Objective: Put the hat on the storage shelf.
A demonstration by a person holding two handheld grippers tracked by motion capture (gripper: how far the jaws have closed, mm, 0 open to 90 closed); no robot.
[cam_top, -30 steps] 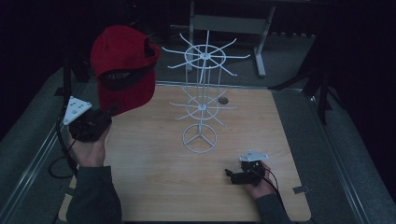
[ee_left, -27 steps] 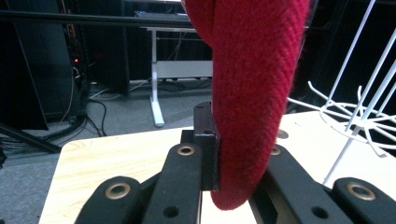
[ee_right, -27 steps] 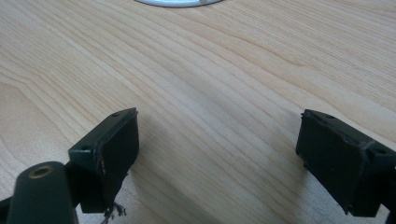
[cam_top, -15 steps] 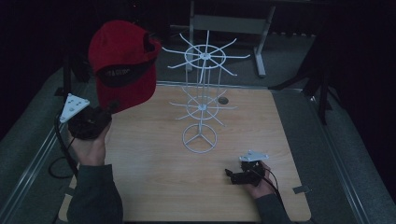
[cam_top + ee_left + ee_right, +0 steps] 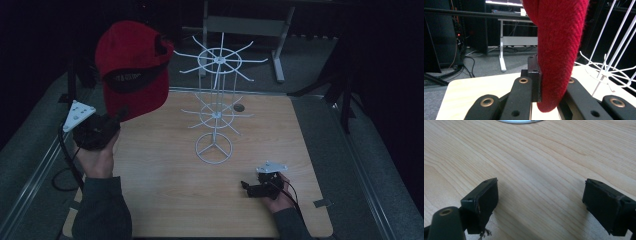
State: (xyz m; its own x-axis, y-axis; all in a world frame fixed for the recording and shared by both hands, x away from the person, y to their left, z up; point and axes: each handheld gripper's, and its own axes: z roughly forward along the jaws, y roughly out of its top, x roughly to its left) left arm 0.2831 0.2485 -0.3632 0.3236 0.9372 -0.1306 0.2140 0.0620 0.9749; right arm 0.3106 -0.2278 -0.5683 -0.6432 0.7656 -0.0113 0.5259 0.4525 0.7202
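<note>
I've raised the red cap higher, left gripper clamped on its edge, right gripper released; thin pinch, cap may slip nr rack ahead.

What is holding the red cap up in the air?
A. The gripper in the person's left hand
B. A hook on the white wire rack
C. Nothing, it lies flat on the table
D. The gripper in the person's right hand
A: the left gripper is clamped on the edge of the red cap, lifted beside the white wire rack, while the right gripper sits open over the table.
</note>
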